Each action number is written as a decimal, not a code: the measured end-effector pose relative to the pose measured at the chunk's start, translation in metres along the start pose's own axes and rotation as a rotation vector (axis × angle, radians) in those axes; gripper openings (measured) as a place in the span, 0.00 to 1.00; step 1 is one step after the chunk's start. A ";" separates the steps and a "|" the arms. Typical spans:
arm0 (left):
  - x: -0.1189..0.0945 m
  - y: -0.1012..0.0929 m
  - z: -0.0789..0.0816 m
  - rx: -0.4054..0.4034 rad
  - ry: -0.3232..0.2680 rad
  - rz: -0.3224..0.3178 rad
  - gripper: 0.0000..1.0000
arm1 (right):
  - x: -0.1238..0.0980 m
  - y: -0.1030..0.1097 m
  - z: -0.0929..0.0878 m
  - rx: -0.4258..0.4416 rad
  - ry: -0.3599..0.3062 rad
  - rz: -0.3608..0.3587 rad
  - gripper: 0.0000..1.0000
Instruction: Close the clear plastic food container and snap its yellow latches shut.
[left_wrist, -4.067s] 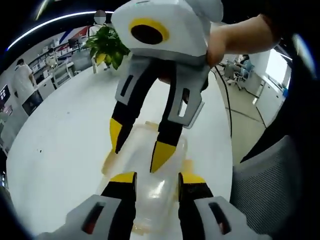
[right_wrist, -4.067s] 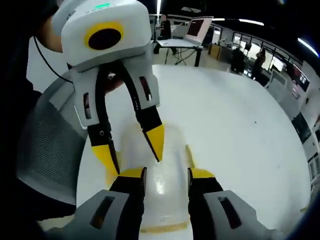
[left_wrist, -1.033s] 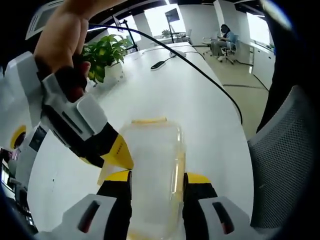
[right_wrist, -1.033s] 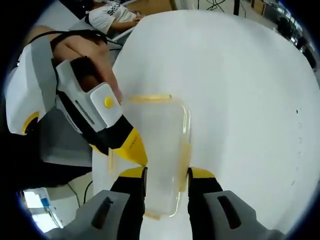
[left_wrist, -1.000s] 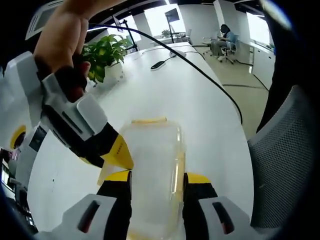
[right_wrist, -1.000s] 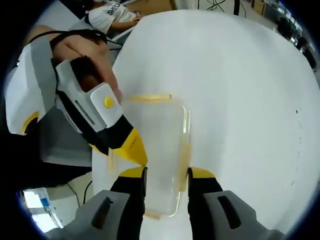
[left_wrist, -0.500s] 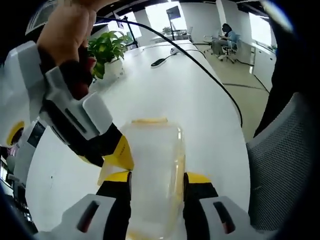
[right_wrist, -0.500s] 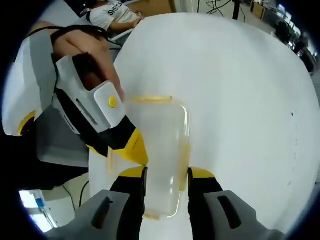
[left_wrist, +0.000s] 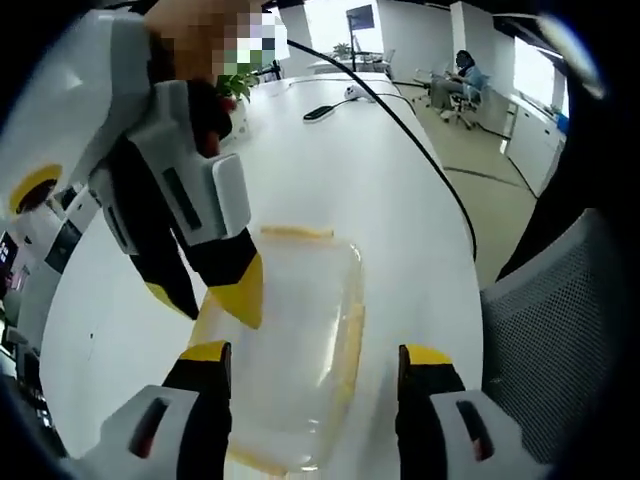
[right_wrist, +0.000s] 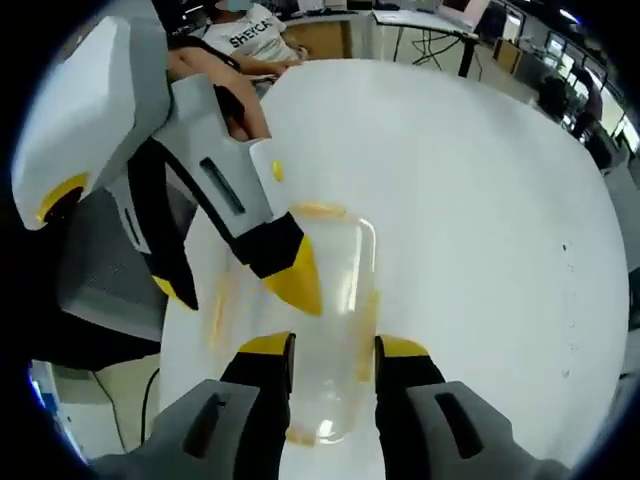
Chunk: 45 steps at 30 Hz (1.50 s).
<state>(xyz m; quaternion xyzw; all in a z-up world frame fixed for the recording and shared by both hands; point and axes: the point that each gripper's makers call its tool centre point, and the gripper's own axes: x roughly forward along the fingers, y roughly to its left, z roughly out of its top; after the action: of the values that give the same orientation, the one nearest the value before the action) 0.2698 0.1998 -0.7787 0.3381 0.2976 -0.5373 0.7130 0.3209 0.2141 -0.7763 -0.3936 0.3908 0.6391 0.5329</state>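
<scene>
White bench (left_wrist: 380, 180) carried the clear container (left_wrist: 290, 350), lid on. My left hand-held gripper (left_wrist: 315, 355) stood spread wide around it; my right hand-held gripper (right_wrist: 330, 350) pinched its near end. Latching was underway; next, press a yellow latch (left_wrist: 350, 335).

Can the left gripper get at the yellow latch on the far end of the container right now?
Probably yes. The left gripper is open astride the container, and the far latch lies uncovered; the right gripper sits off beside it.
</scene>
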 end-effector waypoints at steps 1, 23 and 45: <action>0.000 0.001 0.000 -0.005 0.000 -0.001 0.64 | 0.000 0.000 0.000 0.004 -0.001 -0.002 0.29; -0.012 0.021 -0.012 -0.037 0.034 0.015 0.91 | -0.016 -0.009 -0.018 0.133 -0.104 -0.100 0.71; 0.000 0.028 -0.037 0.057 0.165 -0.047 0.98 | 0.009 0.036 -0.046 0.048 0.033 -0.147 0.86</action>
<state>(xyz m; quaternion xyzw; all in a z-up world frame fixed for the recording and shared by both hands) 0.2947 0.2354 -0.7959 0.3944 0.3478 -0.5326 0.6632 0.2880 0.1702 -0.7991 -0.4186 0.3848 0.5820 0.5813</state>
